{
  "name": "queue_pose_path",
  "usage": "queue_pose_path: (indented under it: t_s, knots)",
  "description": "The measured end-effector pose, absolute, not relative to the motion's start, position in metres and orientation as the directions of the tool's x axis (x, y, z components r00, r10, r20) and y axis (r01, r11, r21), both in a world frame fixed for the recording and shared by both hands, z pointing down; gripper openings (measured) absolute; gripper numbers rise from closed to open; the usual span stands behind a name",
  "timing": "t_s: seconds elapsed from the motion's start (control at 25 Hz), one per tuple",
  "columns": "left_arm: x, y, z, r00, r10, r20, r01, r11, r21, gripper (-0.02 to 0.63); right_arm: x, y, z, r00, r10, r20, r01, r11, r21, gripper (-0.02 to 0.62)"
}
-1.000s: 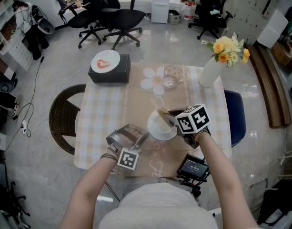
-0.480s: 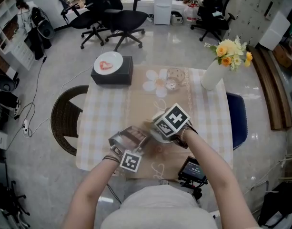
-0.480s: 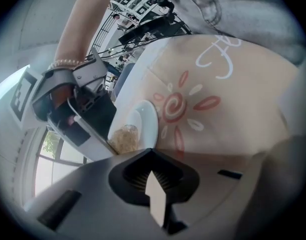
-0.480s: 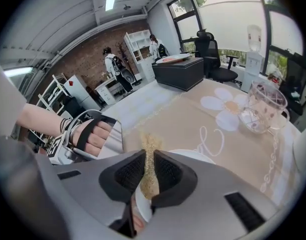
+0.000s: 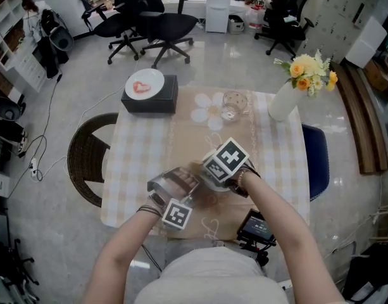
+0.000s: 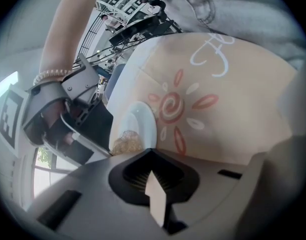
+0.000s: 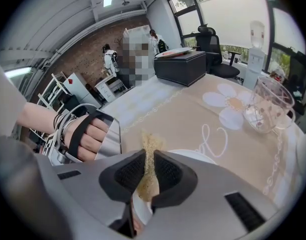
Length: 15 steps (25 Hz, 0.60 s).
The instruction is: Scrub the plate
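At the far left of the checked table [image 5: 133, 154], a black box [image 5: 149, 98] carries a small white dish with a red heart [image 5: 143, 83], well apart from the work. Nearer the person, the left gripper [image 6: 153, 170] lies low over the beige runner [image 5: 184, 138], its jaws drawn together on a thin white edge that looks like the near rim of the white plate [image 6: 142, 121]. The plate sits on the runner, just beside a red swirl printed on the cloth, toward the table's near edge. A golden mesh scrubber [image 6: 126, 145] rests against the plate's face. The right gripper [image 7: 149, 174] hangs directly above the plate, covering most of it in the head view, and its jaws are clamped tight on the scrubber, whose frayed top sticks up past the pads. Farther back on the runner stands a clear glass cup [image 5: 231, 104], beside a printed white flower. At the table's right corner is a white vase [image 5: 280, 104] holding yellow and orange flowers [image 5: 309, 72].
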<state>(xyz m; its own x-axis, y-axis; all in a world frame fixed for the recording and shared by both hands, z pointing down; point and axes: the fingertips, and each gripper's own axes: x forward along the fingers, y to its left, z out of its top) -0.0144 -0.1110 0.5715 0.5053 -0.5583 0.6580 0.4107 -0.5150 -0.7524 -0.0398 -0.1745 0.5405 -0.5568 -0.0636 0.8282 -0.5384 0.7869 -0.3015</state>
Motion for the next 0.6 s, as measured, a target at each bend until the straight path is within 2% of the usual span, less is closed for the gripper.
queue_pose_path:
  t_s: [0.08, 0.28, 0.6]
  knots:
    - [-0.013, -0.115, 0.566, 0.516, -0.577, 0.633, 0.411, -0.482, -0.774, 0.011, -0.04, -0.179, 0.54, -0.559, -0.074, 0.826, -0.551, 0.777, -0.303, 0.055]
    - [-0.017, -0.098, 0.584, 0.5, -0.471, 0.727, 0.423, -0.6, -0.68, 0.011, -0.039, -0.194, 0.54, -0.556, -0.113, 0.823, -0.577, 0.765, -0.285, 0.055]
    - [-0.017, -0.099, 0.584, 0.508, -0.475, 0.719, 0.403, -0.607, -0.685, 0.009, -0.02, -0.229, 0.538, -0.522, -0.222, 0.823, -0.66, 0.716, -0.226, 0.055]
